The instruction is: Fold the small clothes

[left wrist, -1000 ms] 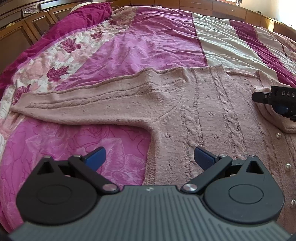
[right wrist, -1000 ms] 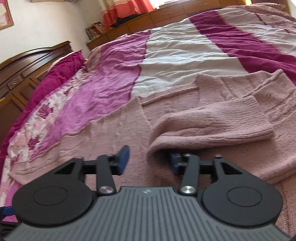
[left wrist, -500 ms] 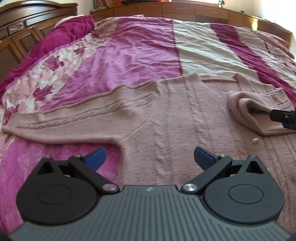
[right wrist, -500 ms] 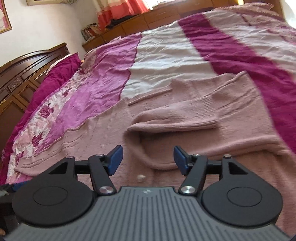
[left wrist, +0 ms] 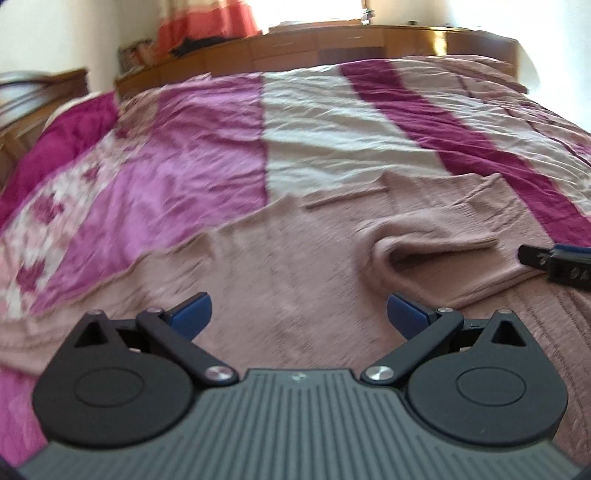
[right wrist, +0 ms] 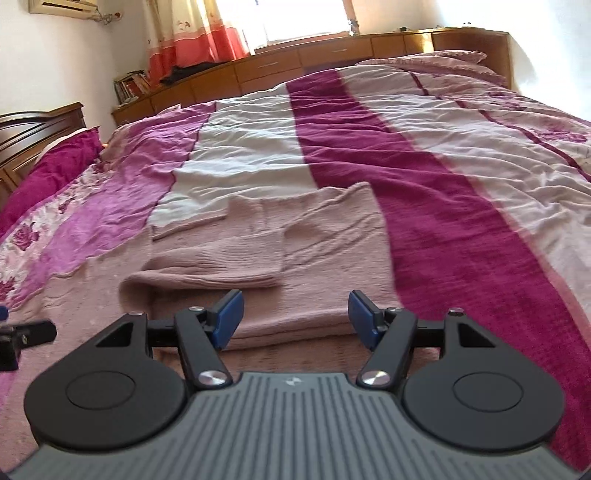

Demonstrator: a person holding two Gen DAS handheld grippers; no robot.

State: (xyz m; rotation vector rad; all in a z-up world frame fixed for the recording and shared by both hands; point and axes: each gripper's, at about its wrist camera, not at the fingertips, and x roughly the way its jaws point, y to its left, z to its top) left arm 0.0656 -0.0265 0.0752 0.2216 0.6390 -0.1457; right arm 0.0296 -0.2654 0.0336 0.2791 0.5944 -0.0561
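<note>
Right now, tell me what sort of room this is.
A bedroom, most likely: a wide bed under a striped pink quilt, a curtain at a bright window, and low wooden cabinets along the far wall.

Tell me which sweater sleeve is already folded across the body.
The sleeve by the right hand-held gripper: this folded sleeve lies doubled over the sweater body; the other sleeve is still stretched outward.

A striped bedspread (right wrist: 424, 192) covers the bed, with bands of magenta, cream and lilac running toward the far edge and a rose-print band along the left edge. A dark wooden headboard (right wrist: 40, 125) stands at the left side. A long wooden cabinet (right wrist: 314, 62) lines the far edge under a bright window, with an orange-banded curtain (right wrist: 184, 40) and some books (right wrist: 131, 83) near the far-left corner. An air conditioner (right wrist: 62, 5) hangs high on the wall.
</note>
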